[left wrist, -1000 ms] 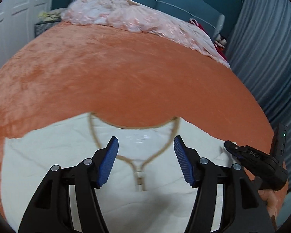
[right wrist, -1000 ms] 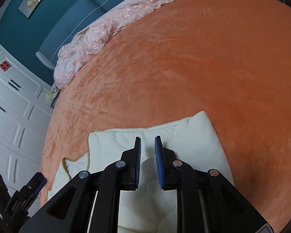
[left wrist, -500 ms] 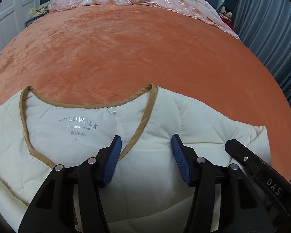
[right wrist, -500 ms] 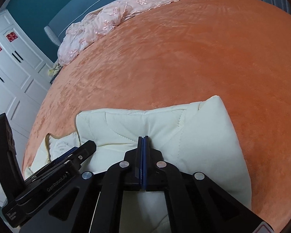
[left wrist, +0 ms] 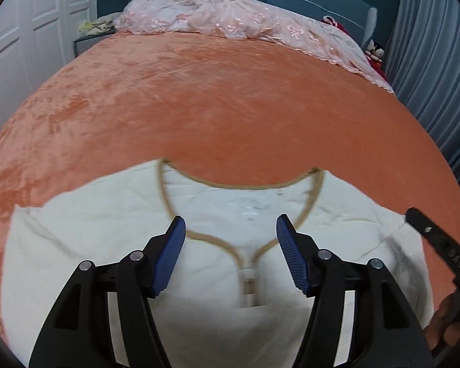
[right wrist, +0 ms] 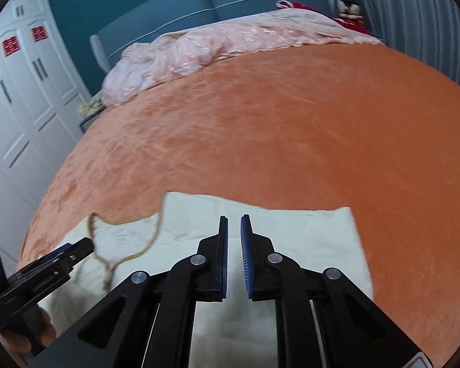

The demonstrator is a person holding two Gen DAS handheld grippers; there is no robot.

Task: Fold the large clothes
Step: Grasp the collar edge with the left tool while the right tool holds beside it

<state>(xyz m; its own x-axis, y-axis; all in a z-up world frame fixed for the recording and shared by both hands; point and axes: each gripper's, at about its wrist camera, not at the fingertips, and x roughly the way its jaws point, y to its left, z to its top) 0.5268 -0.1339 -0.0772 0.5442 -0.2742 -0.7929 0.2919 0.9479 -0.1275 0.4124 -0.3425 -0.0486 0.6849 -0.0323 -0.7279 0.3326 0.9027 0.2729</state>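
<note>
Orange bedspread (left wrist: 230, 107) carries your cream jacket (left wrist: 76, 245), lying flat near the bed's close edge with its tan-trimmed neckline (left wrist: 316, 196) facing the far end. Your left hand-held gripper (left wrist: 230, 253) hangs wide and opening over the collar, gripping nothing. Your right hand-held gripper (right wrist: 233, 256) is narrow, opening, empty above the folded sleeve side. Pinch too little padding and the slick quilted layer may slip, undoing that fold.

Both grippers opening (left (left wrist: 231, 245) wider, right (right wrist: 234, 239)).
</note>
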